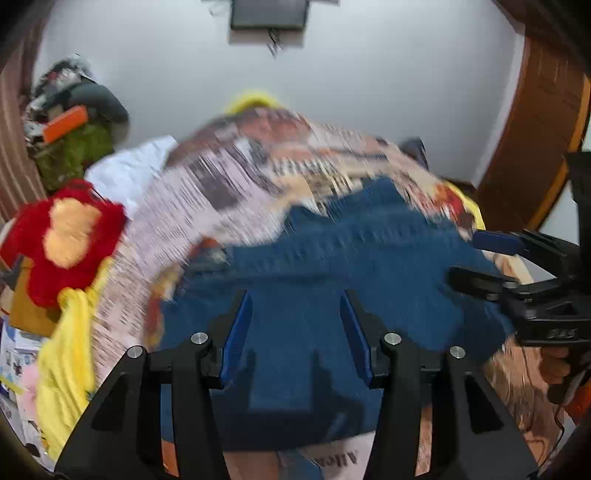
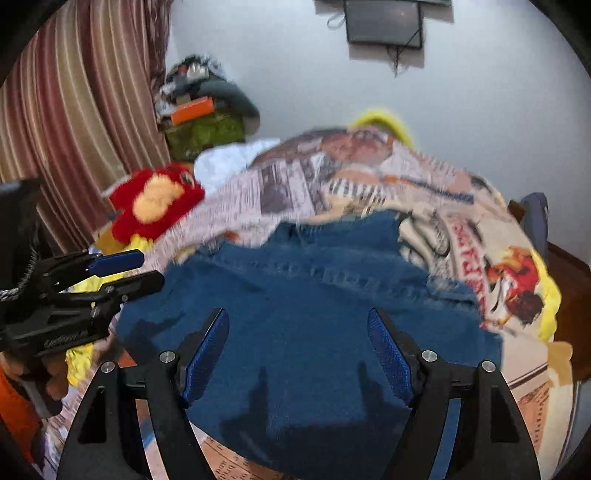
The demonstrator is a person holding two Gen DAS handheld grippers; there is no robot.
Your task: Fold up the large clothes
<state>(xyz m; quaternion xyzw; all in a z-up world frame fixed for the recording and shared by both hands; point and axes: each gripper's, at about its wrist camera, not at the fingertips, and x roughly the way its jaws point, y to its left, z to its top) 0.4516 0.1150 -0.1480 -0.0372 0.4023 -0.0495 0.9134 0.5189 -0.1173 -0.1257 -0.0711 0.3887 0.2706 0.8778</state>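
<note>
A blue denim garment (image 1: 369, 258) (image 2: 314, 295) lies spread on a bed covered by a newspaper-print sheet (image 1: 207, 192) (image 2: 288, 184). My left gripper (image 1: 295, 295) hovers over its near part, jaws apart, with nothing between the blue pads. My right gripper (image 2: 297, 314) stands wider open above the same cloth, also holding nothing. Each gripper shows in the other's view: the right gripper (image 1: 463, 256) at the right edge, the left gripper (image 2: 151, 267) at the left edge, a hand behind each. Both views are motion-blurred.
A red and orange plush toy (image 1: 66, 236) (image 2: 155, 199) sits at the bed's left, with yellow cloth (image 1: 66, 350) beside it. A heap of clutter (image 1: 74, 122) (image 2: 203, 110) stands at the back left by a striped curtain (image 2: 74, 110). A dark screen (image 2: 384, 22) hangs on the wall.
</note>
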